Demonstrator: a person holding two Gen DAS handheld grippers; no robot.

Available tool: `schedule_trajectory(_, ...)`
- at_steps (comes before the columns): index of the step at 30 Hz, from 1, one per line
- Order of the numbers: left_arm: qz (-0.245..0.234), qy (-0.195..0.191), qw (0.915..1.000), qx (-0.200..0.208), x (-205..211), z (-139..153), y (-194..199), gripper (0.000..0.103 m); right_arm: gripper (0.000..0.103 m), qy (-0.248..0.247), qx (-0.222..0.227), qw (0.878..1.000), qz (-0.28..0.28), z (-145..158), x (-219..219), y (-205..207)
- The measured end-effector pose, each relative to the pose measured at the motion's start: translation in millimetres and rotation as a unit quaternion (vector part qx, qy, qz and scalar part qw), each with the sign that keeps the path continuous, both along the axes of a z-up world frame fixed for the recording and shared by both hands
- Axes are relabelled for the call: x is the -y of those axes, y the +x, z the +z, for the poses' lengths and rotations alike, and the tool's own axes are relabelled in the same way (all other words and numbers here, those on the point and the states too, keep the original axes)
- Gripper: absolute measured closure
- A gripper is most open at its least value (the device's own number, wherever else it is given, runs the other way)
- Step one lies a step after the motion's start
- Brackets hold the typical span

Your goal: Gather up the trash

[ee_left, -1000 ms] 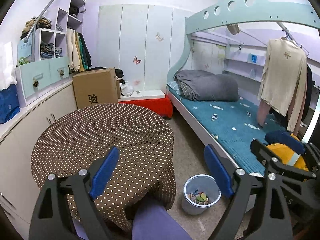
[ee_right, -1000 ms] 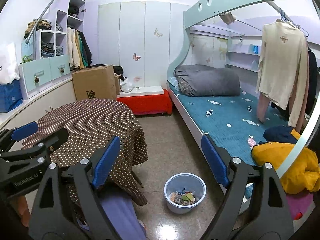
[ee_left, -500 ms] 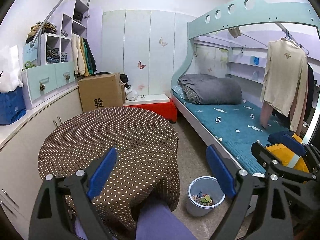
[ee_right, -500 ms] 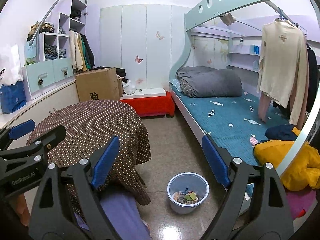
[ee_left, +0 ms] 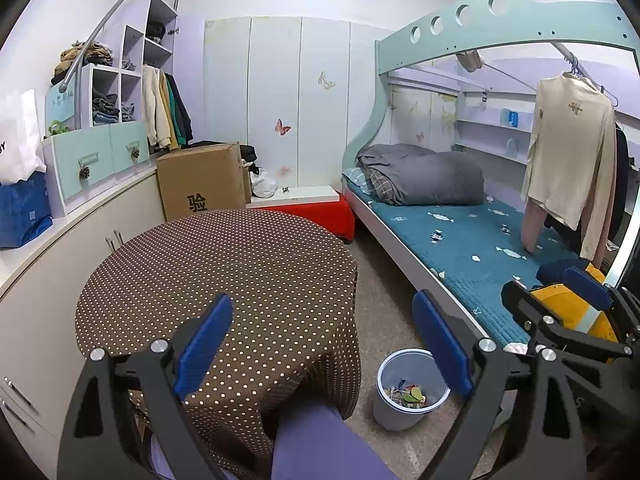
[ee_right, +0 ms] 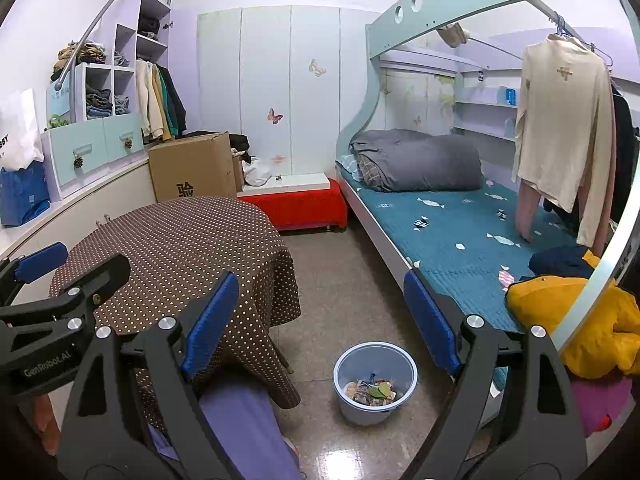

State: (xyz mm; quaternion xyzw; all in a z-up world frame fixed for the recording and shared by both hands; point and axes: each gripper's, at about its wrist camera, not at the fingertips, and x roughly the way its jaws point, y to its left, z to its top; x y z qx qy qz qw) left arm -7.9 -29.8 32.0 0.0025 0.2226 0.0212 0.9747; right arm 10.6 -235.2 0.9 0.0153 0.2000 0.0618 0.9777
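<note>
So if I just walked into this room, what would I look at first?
Probably the round table with its brown polka-dot cloth, on the left by the cupboards. Then the bunk bed along the right wall, with its teal cover and a rolled grey quilt at the far end. On the floor between them stands a small bin holding trash.

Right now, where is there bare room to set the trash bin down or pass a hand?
The polka-dot tabletop is bare. The floor strip between table and bed is free up to the red bench. The bed's near end by the yellow jacket is crowded.
</note>
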Motion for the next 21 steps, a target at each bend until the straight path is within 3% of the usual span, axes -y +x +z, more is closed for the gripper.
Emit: schedule_trajectory(21,0.001,-0.002,1.0,-0.002,0.4,-1.6,-0.4,0.012,0.02,0.006,-0.005,1.0,0.001,-6.0,3.1,-0.8)
